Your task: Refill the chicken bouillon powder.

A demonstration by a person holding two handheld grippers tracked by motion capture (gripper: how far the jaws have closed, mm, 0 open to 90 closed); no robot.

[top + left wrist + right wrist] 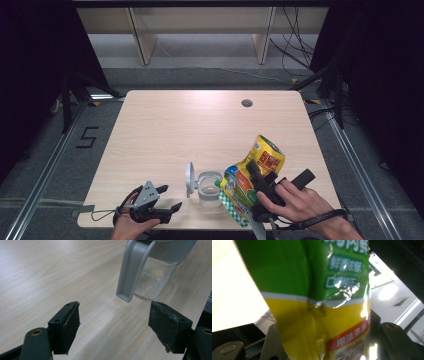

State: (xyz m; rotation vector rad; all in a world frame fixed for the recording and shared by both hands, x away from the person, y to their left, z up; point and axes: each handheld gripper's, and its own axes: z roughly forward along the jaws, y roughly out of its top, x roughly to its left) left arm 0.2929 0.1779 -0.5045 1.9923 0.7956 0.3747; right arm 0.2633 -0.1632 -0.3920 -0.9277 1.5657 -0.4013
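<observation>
High view: the right tongs (259, 181) grip a yellow and green bag (252, 177) near the table's (165, 130) front edge, at about five o'clock on the tabletop. The bag is tilted, its lower end pointing toward seven o'clock over the mouth of a clear jar (209, 188) with a grey flip lid (189, 179) standing open at the jar's nine o'clock side. Right gripper view has the bag (319, 310) creased between the two black jaws, which are about half closed and press on it. Left tongs (170, 197) rest low at seven o'clock on the table, just left of the jar. Left gripper view shows them spread wide and empty, the jar (155, 277) at one o'clock ahead, holding a thin layer of pale grains.
</observation>
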